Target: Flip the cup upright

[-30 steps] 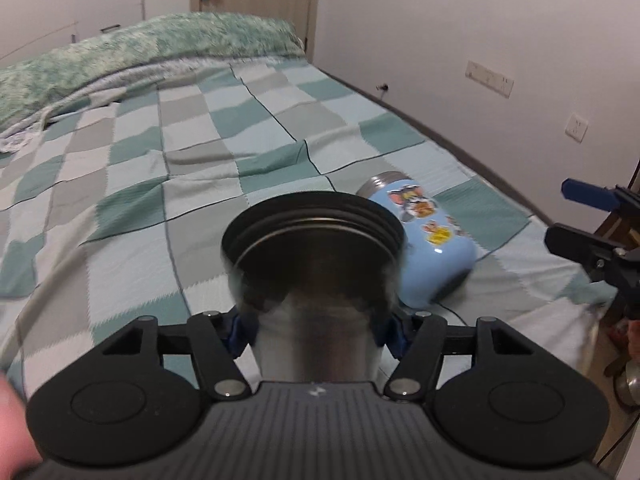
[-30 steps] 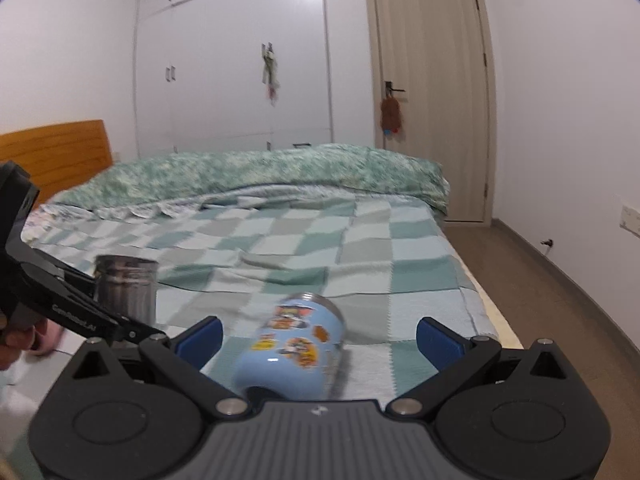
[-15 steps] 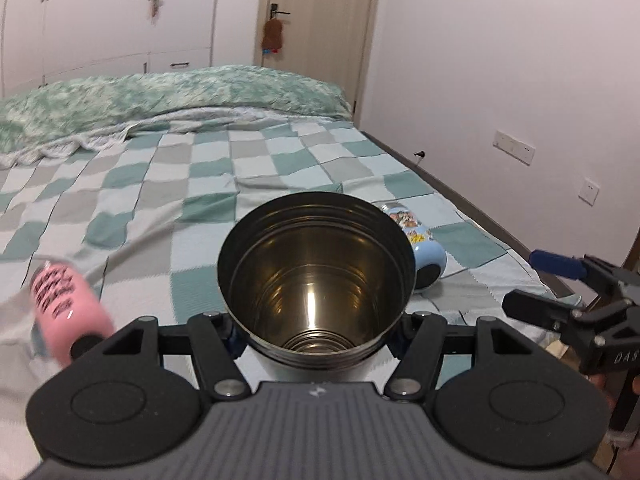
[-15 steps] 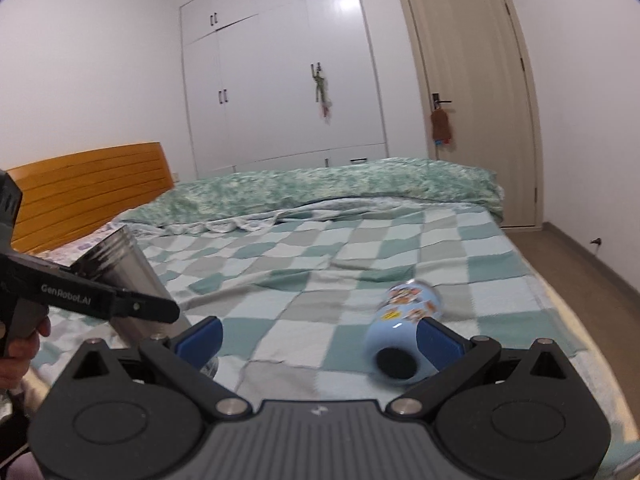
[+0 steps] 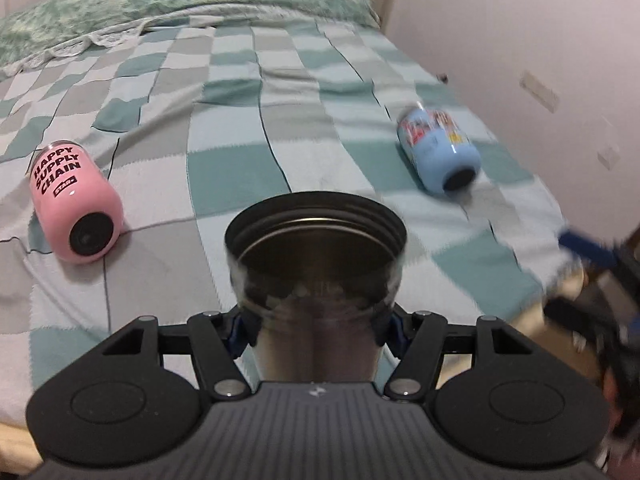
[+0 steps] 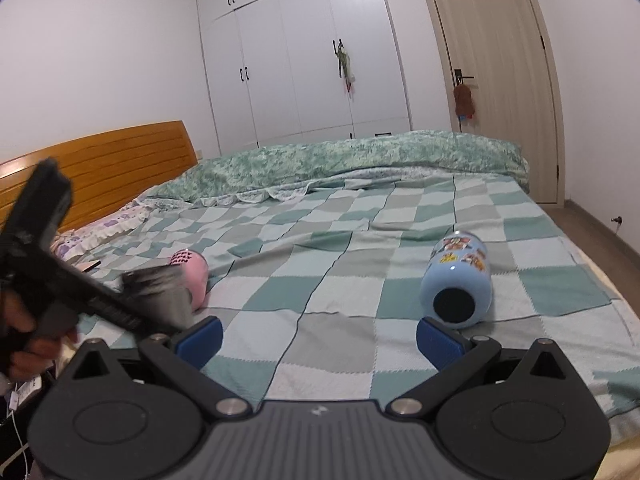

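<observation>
My left gripper (image 5: 316, 326) is shut on a steel cup (image 5: 316, 264), held mouth-up over the near edge of the checked bedspread (image 5: 240, 120); the cup shows blurred in the right wrist view (image 6: 158, 292). A pink cup (image 5: 76, 204) lies on its side at the left, base toward me. A blue cartoon cup (image 5: 438, 152) lies on its side at the right; in the right wrist view it (image 6: 460, 284) lies just beyond my open, empty right gripper (image 6: 318, 338).
A green quilt (image 6: 360, 160) is bunched across the far end of the bed. A wooden headboard (image 6: 100, 168) stands at the left. White wardrobes and a door stand behind. The bed's right edge runs along a wall.
The left gripper has tilted the steel cup and dropped its view toward the bed. The right gripper has drawn back from the blue cup and swung left.
</observation>
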`<act>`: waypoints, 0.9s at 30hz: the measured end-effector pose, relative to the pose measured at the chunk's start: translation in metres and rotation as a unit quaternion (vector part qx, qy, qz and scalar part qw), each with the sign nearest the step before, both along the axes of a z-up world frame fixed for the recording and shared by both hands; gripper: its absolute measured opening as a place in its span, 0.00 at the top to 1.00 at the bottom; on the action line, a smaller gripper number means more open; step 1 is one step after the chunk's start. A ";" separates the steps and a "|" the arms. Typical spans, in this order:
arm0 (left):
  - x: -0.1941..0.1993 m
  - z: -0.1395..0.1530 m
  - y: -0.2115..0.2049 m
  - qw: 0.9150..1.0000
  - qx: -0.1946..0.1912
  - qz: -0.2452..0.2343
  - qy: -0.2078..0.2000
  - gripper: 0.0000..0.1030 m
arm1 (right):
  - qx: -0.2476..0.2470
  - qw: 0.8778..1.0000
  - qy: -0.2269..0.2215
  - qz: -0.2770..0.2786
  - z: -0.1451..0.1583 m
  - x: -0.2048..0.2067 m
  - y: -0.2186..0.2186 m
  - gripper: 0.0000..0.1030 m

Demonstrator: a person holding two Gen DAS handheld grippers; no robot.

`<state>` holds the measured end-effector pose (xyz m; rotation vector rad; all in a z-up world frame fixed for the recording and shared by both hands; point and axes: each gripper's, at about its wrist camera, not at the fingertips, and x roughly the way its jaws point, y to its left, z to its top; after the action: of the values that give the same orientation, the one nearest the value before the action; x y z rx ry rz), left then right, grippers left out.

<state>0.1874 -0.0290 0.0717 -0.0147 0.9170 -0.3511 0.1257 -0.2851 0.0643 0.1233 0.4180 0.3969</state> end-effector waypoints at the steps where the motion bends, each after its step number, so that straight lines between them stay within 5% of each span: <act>1: 0.004 -0.002 0.000 1.000 -0.004 0.005 -0.001 0.38 | -0.001 1.000 0.003 -0.001 -0.002 0.001 0.002 0.00; 6: 0.024 -0.009 -0.003 1.000 -0.006 0.012 -0.008 0.35 | -0.010 1.000 0.015 -0.005 -0.007 0.009 0.008 0.00; 11: 0.018 -0.006 0.010 0.998 0.018 0.010 -0.054 0.00 | -0.021 1.000 0.023 -0.001 -0.008 0.020 0.022 0.00; 20: -0.011 0.037 0.091 0.985 0.011 0.050 -0.167 0.00 | -0.051 0.998 0.030 0.033 0.007 0.053 0.086 0.00; 27: -0.024 0.033 0.143 0.978 0.040 0.069 -0.192 0.00 | -0.073 0.992 0.094 0.028 0.008 0.093 0.144 0.00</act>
<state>0.1630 0.1136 0.1052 0.0619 0.5428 -0.1767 0.2185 -0.1410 0.0723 0.0073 0.6364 0.4106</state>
